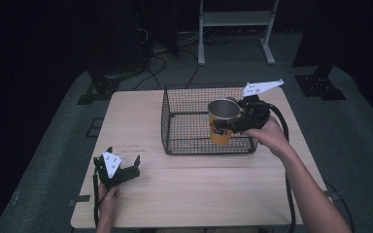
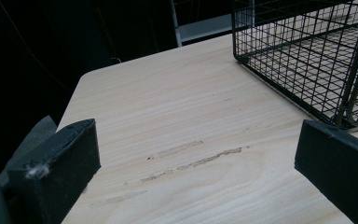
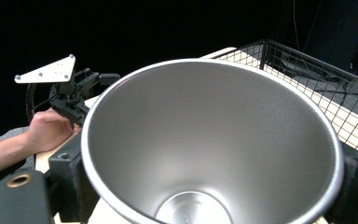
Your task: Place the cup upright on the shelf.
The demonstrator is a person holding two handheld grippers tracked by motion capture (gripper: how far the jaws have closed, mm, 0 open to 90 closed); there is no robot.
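The cup (image 1: 222,121) is yellow outside with a dark label patch; its writing is too small to read. Inside it is bare brushed metal, and the right gripper view cuts off its near rim. The right claw (image 1: 233,124) is clamped on the cup, 1 jaw on each side of the wall, holding it upright above the wire basket (image 1: 187,141) at the basket's right front part. The right forearm reaches in from the lower right, hand wrapped around the grip. The left claw (image 1: 121,167) rests near the worktop's (image 1: 184,194) left front corner, jaws spread wide with nothing between them, well apart from the basket.
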